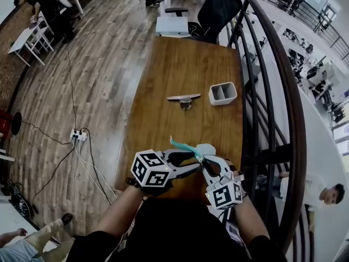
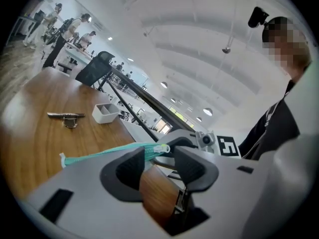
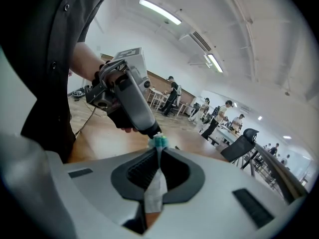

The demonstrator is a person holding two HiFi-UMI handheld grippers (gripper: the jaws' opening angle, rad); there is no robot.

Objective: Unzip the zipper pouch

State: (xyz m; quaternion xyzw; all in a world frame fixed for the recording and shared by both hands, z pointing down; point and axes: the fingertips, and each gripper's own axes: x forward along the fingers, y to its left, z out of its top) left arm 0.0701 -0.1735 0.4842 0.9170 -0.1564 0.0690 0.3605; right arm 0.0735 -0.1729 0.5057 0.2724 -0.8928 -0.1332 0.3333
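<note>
The pouch (image 1: pixel 206 148) is white with a teal zipper (image 1: pixel 184 144) and hangs above the table's near edge between the two grippers. My right gripper (image 3: pixel 158 156) is shut on the pouch's white fabric (image 3: pixel 155 189), and the teal zipper end (image 3: pixel 158 142) sticks out past its tips. My left gripper (image 2: pixel 160 156) stands open. The pale zipper pull (image 2: pixel 161 148) lies in the gap between its pads and they do not press on it. From the pull, the teal zipper tape (image 2: pixel 99 155) runs off to the left. In the head view the left gripper (image 1: pixel 192 164) meets the right gripper (image 1: pixel 209 162).
On the wooden table (image 1: pixel 163 70) a white two-compartment box (image 1: pixel 222 93) stands at the far right, with a metal clip (image 1: pixel 184 98) to its left. A black railing (image 1: pixel 272 108) runs along the table's right side. An office chair (image 1: pixel 218 7) stands beyond the far end.
</note>
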